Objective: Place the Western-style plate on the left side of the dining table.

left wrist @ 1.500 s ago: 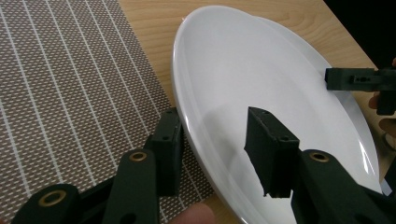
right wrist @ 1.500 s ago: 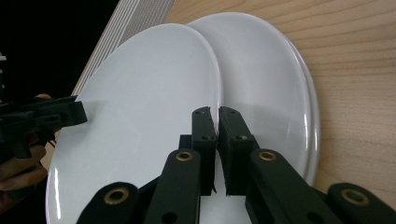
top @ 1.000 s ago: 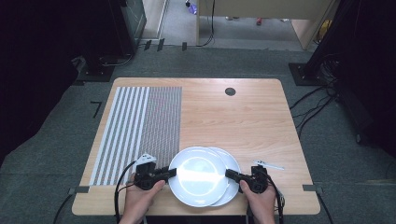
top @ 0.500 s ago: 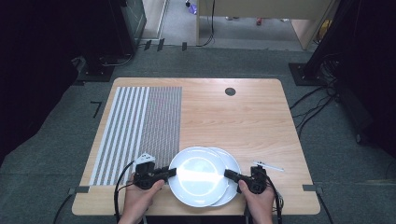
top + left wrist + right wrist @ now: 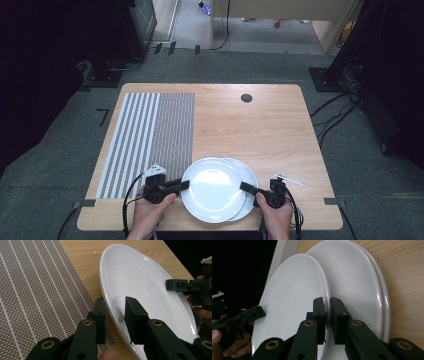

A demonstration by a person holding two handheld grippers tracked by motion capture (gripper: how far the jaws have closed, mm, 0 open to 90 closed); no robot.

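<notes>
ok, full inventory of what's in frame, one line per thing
top plate: 1, white, near table edge, overlapping the plates beneath
lower plates: at least 1, maybe 2 stacked, white, showing at the top plate's right
placemat: 1, grey-white striped, left half of table
white stick: 1, pen-like, right of plates
table: 1, light wood, dark grommet near far edge
left tool: black, jaws straddling top plate's left rim, a gap left
right tool: black, jaws closed on top plate's right rim
hands: 2, at near edge
</notes>
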